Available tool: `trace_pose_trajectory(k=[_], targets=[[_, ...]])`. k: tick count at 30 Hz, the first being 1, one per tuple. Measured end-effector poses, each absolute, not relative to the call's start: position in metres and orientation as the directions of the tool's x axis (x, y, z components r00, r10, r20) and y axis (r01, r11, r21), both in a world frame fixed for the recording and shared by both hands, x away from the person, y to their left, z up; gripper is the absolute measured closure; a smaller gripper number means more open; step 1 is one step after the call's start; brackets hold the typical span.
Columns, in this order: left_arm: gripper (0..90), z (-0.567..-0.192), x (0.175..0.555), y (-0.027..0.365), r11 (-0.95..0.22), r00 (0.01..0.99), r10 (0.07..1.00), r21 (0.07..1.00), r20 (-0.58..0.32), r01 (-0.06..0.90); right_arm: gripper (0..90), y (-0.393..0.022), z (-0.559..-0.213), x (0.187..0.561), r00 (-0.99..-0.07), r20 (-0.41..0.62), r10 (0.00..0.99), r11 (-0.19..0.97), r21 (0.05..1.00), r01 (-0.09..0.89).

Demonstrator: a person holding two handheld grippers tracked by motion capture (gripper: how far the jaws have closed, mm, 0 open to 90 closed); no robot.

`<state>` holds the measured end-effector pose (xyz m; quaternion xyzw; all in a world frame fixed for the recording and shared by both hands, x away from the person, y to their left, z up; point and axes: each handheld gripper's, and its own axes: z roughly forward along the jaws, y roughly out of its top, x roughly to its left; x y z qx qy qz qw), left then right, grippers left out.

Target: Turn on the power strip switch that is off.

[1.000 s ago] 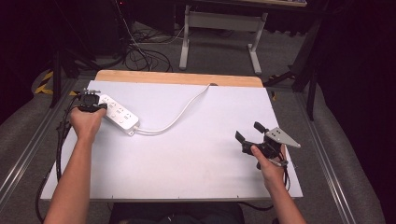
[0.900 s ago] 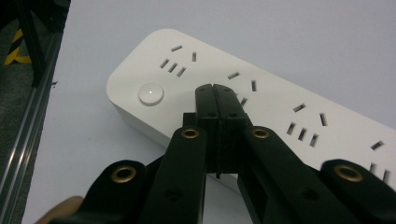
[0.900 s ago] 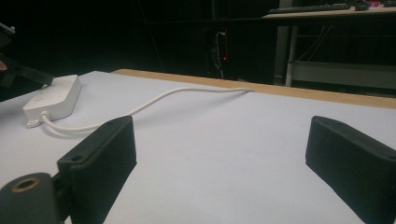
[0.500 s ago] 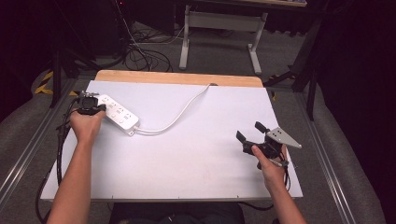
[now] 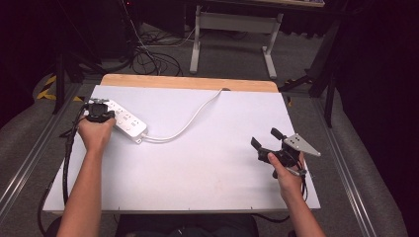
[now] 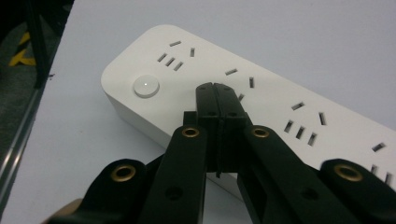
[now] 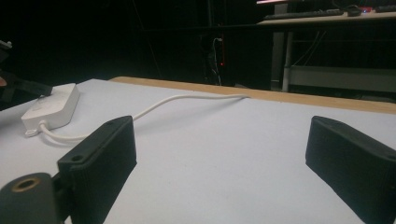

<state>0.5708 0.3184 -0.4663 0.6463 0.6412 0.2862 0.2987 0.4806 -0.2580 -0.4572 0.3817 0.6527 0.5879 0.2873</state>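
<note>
Near the table's [image 5: 207, 197] left edge, left gripper [image 6: 215, 91] fingers together, seemingly on power strip [image 5: 126, 120] (right gripper's [image 5: 269, 138] apart, mid-table bare).

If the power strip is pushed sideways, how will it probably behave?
The power strip lies flat and looks rigid, so it would likely slide, not tip. Its cord curves loosely over the table, so it probably bends and drags behind.

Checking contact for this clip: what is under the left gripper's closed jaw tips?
The left gripper, shut and empty, sits over the white power strip, near its round button. The sockets beneath the tips are covered.
</note>
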Motion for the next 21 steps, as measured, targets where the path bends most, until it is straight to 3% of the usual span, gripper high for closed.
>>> trace_pose_trajectory(k=[21], targets=[[90.0, -0.4652, 0.5712, 0.3166, -0.005, 0.011, 1.000, 0.749, -0.002, 0.662, 9.2, -0.2615, -0.4529, 0.4723, -0.530, 0.078, 0.844, 0.003, 0.989, 0.149]])
